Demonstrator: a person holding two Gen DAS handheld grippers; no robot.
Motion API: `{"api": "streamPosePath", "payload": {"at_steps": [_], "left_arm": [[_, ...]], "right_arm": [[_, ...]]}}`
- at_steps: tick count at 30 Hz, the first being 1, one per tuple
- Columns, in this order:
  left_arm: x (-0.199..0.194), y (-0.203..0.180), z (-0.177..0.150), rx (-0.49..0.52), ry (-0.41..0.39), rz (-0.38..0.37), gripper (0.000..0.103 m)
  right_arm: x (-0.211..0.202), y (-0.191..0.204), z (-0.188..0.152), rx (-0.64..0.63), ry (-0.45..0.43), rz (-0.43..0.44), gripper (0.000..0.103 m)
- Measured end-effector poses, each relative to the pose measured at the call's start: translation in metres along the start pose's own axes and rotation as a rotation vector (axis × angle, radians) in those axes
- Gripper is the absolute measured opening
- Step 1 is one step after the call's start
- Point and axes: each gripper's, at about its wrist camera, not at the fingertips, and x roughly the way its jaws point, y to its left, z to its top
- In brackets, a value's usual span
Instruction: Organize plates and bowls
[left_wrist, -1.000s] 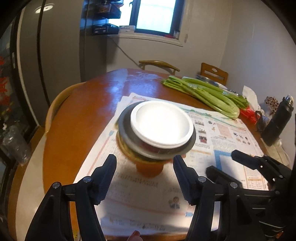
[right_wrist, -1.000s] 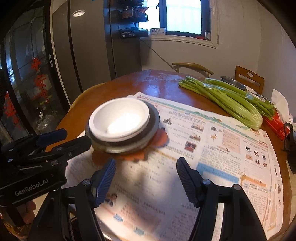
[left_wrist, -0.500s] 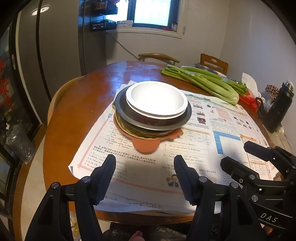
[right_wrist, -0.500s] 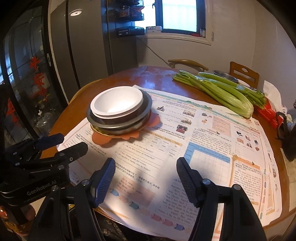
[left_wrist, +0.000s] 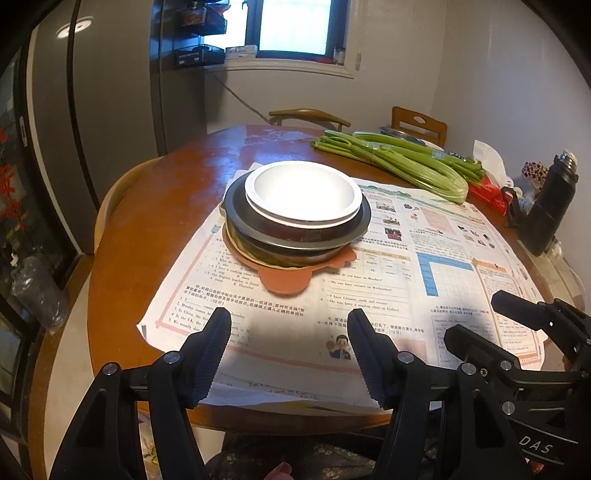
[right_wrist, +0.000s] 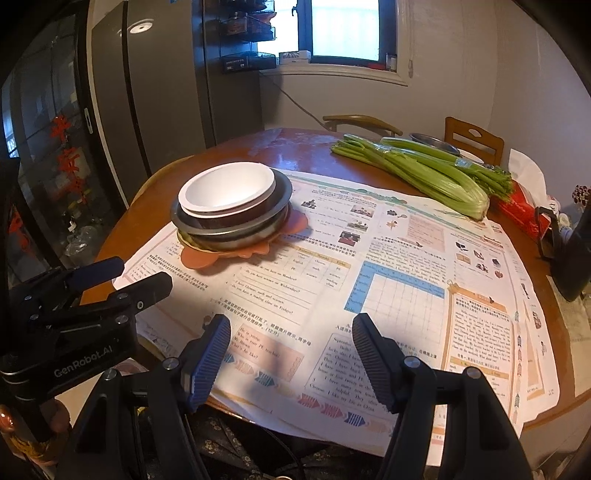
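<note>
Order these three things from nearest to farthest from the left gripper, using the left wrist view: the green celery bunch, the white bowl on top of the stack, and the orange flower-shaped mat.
From the left gripper:
1. The orange flower-shaped mat, straight ahead under the stack.
2. The white bowl, on top of the stack, a little beyond.
3. The green celery bunch, far on the right.

1. The stack of bowls and plates (left_wrist: 297, 218) sat on the printed sheets (left_wrist: 424, 266), toward their left far part.
2. The sheets lay on the round table (left_wrist: 155, 206).
3. The celery (left_wrist: 399, 162) lay behind and right of the stack.
4. The flask (left_wrist: 550, 210) stood at the far right edge.
5. Two chairs (left_wrist: 419, 123) stood behind the table.
</note>
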Motion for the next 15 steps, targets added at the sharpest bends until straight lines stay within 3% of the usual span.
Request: {"api": "streamPosePath", "payload": {"at_steps": [15], "left_arm": [[-0.0045, 0.0019, -0.0043, 0.003, 0.002, -0.023, 0.067]], "right_arm": [[-0.0082, 0.0044, -0.0033, 0.013, 0.010, -0.010, 0.068]]}}
